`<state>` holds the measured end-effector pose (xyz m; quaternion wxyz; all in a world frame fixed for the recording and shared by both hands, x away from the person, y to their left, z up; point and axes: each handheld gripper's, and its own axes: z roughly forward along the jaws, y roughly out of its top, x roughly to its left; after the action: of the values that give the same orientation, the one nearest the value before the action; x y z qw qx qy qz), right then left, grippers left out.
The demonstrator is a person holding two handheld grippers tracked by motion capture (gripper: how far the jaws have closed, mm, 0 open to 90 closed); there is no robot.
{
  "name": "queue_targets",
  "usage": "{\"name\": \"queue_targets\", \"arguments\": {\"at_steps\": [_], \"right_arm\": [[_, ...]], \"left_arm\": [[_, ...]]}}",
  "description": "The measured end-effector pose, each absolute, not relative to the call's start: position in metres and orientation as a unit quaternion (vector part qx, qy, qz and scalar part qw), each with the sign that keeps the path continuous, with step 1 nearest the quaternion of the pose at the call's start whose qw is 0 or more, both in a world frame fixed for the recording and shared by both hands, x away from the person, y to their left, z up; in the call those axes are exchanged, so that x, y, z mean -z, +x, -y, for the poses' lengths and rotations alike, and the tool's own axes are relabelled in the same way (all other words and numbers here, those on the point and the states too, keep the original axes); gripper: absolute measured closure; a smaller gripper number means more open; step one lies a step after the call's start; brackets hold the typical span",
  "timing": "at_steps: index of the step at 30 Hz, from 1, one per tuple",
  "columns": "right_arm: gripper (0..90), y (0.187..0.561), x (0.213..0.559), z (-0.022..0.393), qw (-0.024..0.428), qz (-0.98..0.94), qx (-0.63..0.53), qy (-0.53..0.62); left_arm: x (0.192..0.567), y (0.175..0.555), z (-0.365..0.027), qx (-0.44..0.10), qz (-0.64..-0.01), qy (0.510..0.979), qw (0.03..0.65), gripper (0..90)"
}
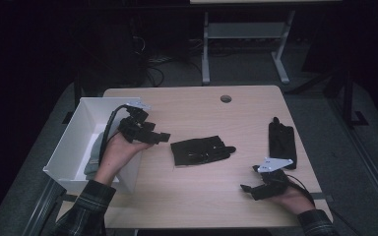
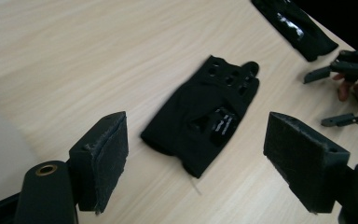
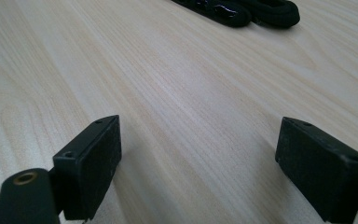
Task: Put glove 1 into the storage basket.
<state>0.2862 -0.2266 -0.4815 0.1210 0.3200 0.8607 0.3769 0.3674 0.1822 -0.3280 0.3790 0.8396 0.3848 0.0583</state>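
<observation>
A black fingerless glove (image 1: 200,150) lies flat in the middle of the wooden table (image 1: 211,113); the left gripper view has the glove (image 2: 205,114) ahead of its jaws. A second black glove (image 1: 281,143) lies at the right side, also visible as the glove (image 2: 296,25) far off and the glove's edge (image 3: 242,10). My left gripper (image 1: 161,137) hovers just left of the middle glove, jaws wide apart, nothing between them (image 2: 196,170). My right gripper (image 1: 247,189) rests near the front right edge, open and empty (image 3: 198,163).
A white box (image 1: 78,147) stands at the table's left edge with a pale cloth (image 1: 94,152) inside. A round cable hole (image 1: 225,99) sits near the far edge. Desk legs and cables stand on the dark floor beyond.
</observation>
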Motion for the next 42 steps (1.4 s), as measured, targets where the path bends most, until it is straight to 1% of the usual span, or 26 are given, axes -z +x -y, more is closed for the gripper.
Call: {"name": "queue_targets", "arguments": {"at_steps": [6, 10, 18, 27, 30, 35, 38, 42], "right_arm": [[14.2, 0.286, 0.482, 0.227, 0.121, -0.861, -0.377, 0.320], [14.3, 0.286, 0.482, 0.227, 0.121, -0.861, -0.377, 0.320], [14.2, 0.286, 0.482, 0.227, 0.121, -0.861, -0.377, 0.320], [14.2, 0.286, 0.482, 0.227, 0.121, -0.861, -0.377, 0.320], [14.2, 0.286, 0.481, 0.227, 0.121, -0.861, -0.376, 0.320], [13.9, 0.286, 0.482, 0.227, 0.121, -0.861, -0.376, 0.321], [12.0, 0.286, 0.482, 0.226, 0.121, -0.862, -0.374, 0.321], [11.5, 0.286, 0.482, 0.226, 0.120, -0.861, -0.373, 0.324]], "left_arm": [[0.342, 0.360, -0.165, -0.046, -0.370, 0.846, 0.380, 22.0], [0.362, 0.355, -0.151, -0.042, -0.358, 0.852, 0.381, 23.0], [0.390, 0.344, -0.141, -0.043, -0.337, 0.863, 0.374, 23.0], [0.423, 0.327, -0.140, -0.047, -0.324, 0.870, 0.370, 22.1], [0.437, 0.319, -0.143, -0.055, -0.317, 0.878, 0.355, 21.6], [0.446, 0.311, -0.146, -0.065, -0.314, 0.881, 0.347, 21.1], [0.453, 0.307, -0.149, -0.067, -0.314, 0.881, 0.348, 20.7], [0.462, 0.304, -0.149, -0.068, -0.309, 0.886, 0.339, 18.2]]}}
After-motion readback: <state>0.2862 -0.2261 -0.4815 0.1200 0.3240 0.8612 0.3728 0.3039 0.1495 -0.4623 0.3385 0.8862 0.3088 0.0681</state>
